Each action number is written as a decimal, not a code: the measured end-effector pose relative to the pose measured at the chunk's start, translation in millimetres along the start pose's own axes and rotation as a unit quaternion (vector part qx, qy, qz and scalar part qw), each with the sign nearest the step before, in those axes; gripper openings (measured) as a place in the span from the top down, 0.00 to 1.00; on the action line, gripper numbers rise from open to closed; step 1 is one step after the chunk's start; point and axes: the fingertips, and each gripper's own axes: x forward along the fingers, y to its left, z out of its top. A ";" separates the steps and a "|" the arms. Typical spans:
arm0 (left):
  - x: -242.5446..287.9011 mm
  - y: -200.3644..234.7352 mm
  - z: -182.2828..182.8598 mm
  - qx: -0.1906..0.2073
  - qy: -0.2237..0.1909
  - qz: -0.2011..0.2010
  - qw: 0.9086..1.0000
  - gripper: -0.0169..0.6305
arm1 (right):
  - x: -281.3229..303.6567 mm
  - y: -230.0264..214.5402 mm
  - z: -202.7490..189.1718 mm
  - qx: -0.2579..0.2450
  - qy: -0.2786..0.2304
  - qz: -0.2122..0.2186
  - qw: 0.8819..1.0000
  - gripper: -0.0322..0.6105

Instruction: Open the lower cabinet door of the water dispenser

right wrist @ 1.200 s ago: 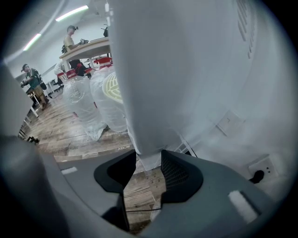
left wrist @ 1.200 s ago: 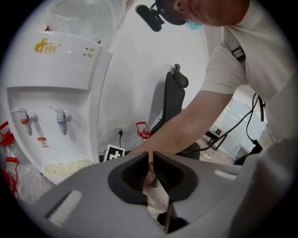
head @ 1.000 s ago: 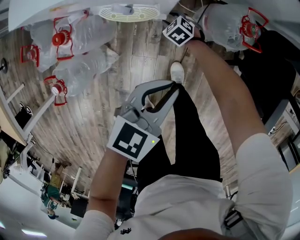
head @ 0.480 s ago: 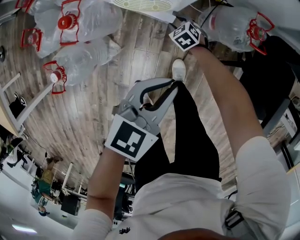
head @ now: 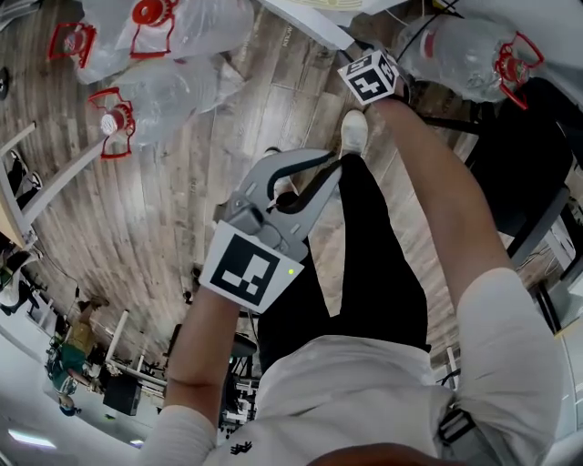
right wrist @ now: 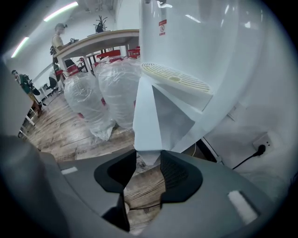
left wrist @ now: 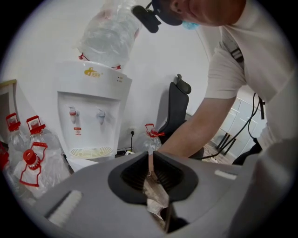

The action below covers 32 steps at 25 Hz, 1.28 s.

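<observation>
The white water dispenser [left wrist: 93,107] carries an upturned bottle [left wrist: 109,35]. Below its drip tray [right wrist: 174,79], the lower cabinet door [right wrist: 149,121] stands swung out. Its free edge runs down between the jaws of my right gripper [right wrist: 148,165], which is shut on it. In the head view the door [head: 310,20] shows at the top edge, just beyond the right gripper's marker cube [head: 372,77]. My left gripper [head: 335,168] hangs in mid-air over the floor, well back from the dispenser. It is shut [left wrist: 150,169] with nothing in it.
Several large clear water bottles with red caps [head: 173,86] lie on the wooden floor left of the dispenser, and one more [head: 465,50] lies to its right. A black office chair [left wrist: 177,107] stands beside it. My shoe [head: 352,130] is near the door. Desks [right wrist: 104,39] stand further back.
The right gripper has come back toward me with the door edge in it, and the door has swung further out. The left gripper has kept its place.
</observation>
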 end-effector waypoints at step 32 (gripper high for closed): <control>-165.3 14.1 -84.2 -0.040 -0.042 0.078 0.995 0.88 | 18.9 175.6 41.9 -0.025 0.019 0.016 0.999 0.80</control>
